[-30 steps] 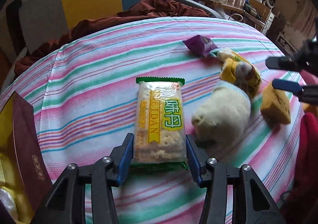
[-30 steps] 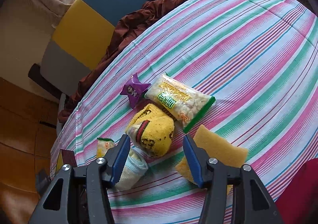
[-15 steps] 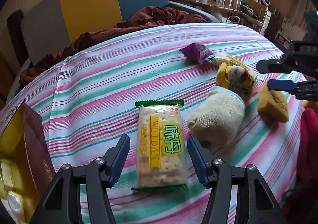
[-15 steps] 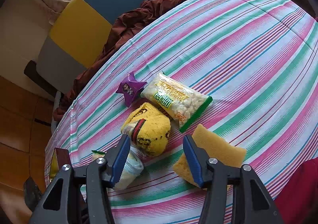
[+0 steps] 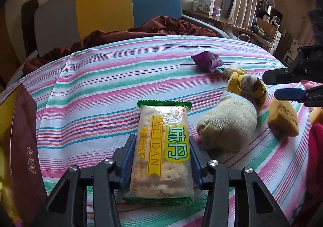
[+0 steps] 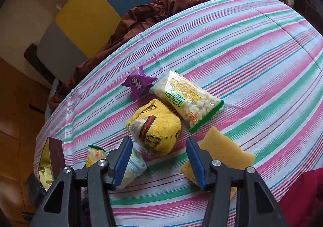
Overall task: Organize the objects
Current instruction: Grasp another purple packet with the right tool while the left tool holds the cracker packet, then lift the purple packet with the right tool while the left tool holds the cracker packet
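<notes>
Left wrist view: my left gripper [image 5: 161,152] has just been closing, its jaws now pinching the cracker packet [image 5: 161,154] at six o'clock on the striped cloth [image 5: 101,85]. My right gripper [image 6: 159,158] hangs part-open, empty, above the yellow sock [image 6: 155,128].

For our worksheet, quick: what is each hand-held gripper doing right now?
Left hand-held gripper: jaws just closed, shut on the cracker packet.
Right hand-held gripper: open, holding nothing.

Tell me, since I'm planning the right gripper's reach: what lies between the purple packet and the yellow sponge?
In the right wrist view, the yellow sock roll and a cracker pack lie between the purple packet and the yellow sponge.
</notes>
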### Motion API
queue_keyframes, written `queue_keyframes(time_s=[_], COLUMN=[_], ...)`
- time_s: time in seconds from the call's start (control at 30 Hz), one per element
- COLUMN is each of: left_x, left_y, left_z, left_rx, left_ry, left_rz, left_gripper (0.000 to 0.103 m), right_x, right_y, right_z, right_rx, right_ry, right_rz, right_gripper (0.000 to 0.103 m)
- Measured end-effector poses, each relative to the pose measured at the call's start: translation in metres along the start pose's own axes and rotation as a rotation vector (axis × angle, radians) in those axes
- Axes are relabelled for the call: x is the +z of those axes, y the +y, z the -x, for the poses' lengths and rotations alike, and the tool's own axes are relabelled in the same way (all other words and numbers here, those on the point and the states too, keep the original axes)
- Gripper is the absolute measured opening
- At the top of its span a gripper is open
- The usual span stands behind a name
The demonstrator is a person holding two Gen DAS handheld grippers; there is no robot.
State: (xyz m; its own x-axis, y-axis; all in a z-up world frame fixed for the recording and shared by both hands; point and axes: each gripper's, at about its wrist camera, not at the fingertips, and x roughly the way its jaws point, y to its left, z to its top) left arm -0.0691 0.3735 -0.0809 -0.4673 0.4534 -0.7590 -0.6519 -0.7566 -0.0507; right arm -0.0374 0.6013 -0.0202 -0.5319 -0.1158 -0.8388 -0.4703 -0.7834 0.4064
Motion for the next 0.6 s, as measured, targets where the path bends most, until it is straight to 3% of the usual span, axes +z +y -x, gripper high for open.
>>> queue_keyframes(time_s=[0.3,0.53,0.6], left_x=[-0.001,-0.003,-0.003], left_y=[0.005,0.007,0.008], left_z=[0.0,-0.001,-0.001], left_rx=[-0.031,-0.051,-0.056], left_ry=[-0.014,-0.022,-0.025], left_rz=[0.028,0.045,0.049], left_gripper=[0.049,0.049,0.049], right_x=[0.05,0.084,0.086], right_y=[0.059,0.078,0.078], right_z=[-0.035,-0.107,-0.124], right_rx=[-0.166,-0.297,-0.349], right_ry=[0.0,0.111,0.137], right_rz=[0.299,0.429,0.447], right_gripper=[0.056,0.056,0.049])
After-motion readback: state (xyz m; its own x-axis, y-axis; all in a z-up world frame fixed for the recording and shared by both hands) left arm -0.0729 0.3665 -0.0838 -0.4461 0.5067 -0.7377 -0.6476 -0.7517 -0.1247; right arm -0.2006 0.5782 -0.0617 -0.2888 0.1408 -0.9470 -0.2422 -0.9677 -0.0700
